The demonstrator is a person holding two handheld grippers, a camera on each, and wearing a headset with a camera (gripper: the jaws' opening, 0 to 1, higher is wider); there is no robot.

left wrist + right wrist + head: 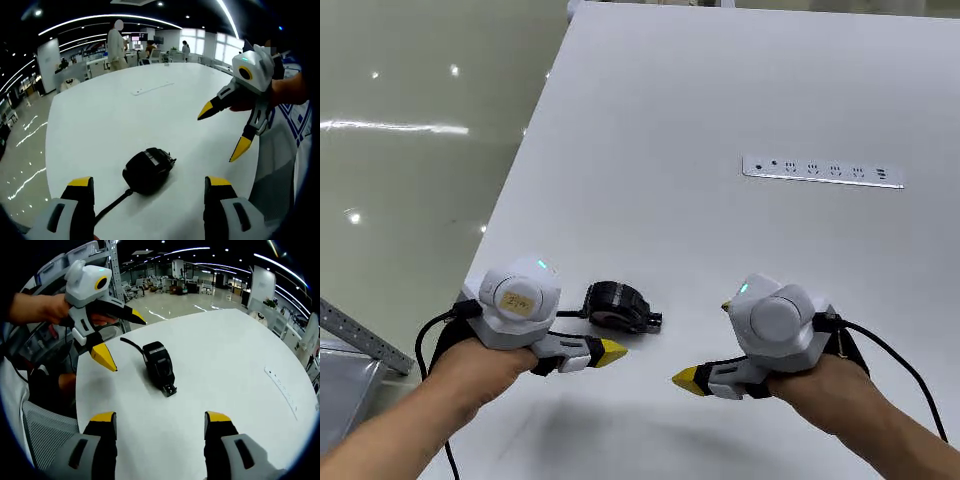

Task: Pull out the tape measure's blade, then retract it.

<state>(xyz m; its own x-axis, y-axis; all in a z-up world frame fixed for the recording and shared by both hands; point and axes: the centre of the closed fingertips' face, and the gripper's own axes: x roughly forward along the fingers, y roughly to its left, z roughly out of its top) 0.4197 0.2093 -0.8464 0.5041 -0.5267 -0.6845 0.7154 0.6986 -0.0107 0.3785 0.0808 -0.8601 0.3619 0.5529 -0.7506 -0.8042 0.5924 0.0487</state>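
A black tape measure (617, 305) with a short wrist strap lies on the white table (720, 120), its blade pulled in. It also lies ahead of the jaws in the left gripper view (148, 170) and the right gripper view (160, 366). My left gripper (610, 350) hovers open just in front of it, yellow fingertips (80, 183) wide apart with nothing between them. My right gripper (688, 380) is open too, off to the tape measure's right and nearer to me. The right gripper (225, 131) shows across from the left one, and the left gripper (120, 340) across from the right one.
A white power strip (822, 171) lies farther back on the right of the table. The table's left edge (515, 160) drops to a glossy floor. A metal rail (360, 335) sticks out at the lower left. People stand by desks (117, 42) in the background.
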